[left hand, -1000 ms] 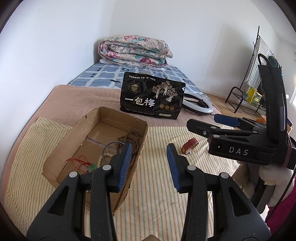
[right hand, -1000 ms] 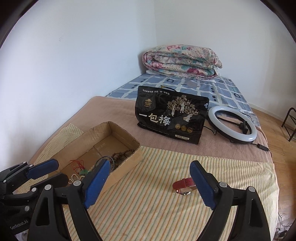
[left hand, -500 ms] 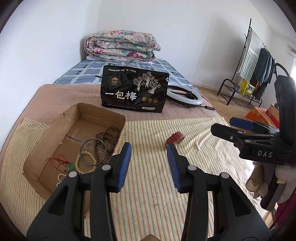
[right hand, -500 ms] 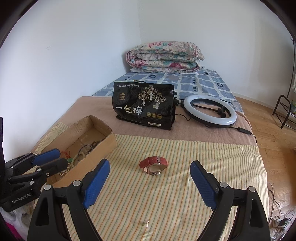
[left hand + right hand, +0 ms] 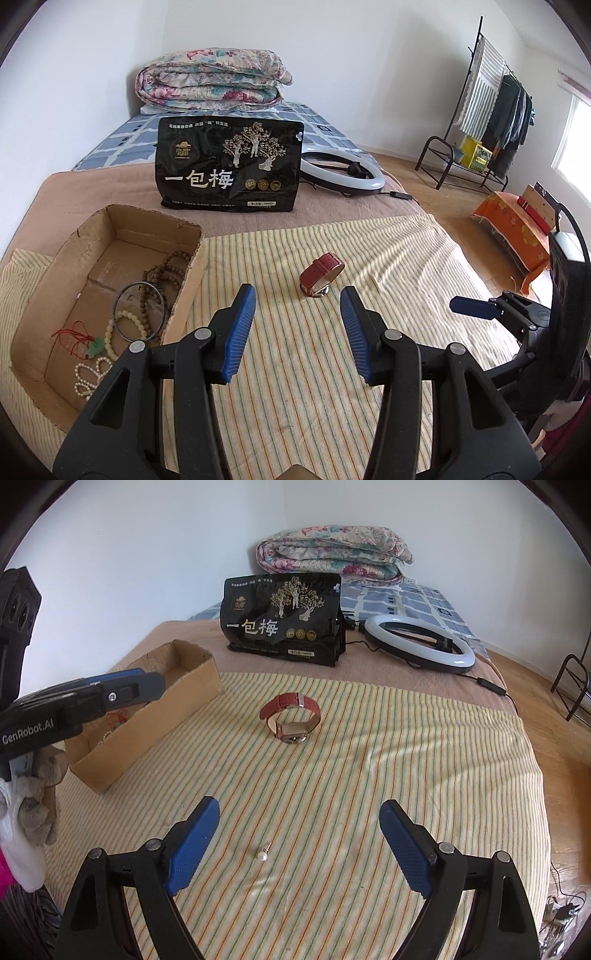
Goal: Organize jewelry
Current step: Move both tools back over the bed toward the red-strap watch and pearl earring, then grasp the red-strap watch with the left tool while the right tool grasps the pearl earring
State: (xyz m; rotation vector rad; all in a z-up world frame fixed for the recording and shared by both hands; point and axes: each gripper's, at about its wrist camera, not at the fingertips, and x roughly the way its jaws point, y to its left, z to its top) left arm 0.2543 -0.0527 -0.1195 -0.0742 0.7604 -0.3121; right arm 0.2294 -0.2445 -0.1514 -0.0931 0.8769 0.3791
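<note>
A red-strapped watch (image 5: pixel 321 273) (image 5: pixel 291 720) lies on the striped cloth (image 5: pixel 388 258). My left gripper (image 5: pixel 297 295) hovers just short of it, its jaws opening with nothing between them. Left of it is a cardboard box (image 5: pixel 155 218) (image 5: pixel 147 723) holding a wooden bead string (image 5: pixel 166 269), a dark bangle (image 5: pixel 138 310), white beads (image 5: pixel 110 332) and a red cord with a green pendant (image 5: pixel 92 347). A small pearl earring (image 5: pixel 262 856) rests on the cloth just ahead of my right gripper (image 5: pixel 299 808), which is wide open and empty.
A black snack bag (image 5: pixel 229 166) stands behind the cloth, beside a ring light (image 5: pixel 343 173) with its cable. A folded floral quilt (image 5: pixel 210 85) sits at the bed's far end. A clothes rack (image 5: pixel 491 110) and an orange box (image 5: pixel 517 229) stand on the floor to the right.
Both grippers have swung right and lower over the striped cloth. The watch is now closer ahead of the left gripper, whose jaws have widened. The pearl earring has come into the right view.
</note>
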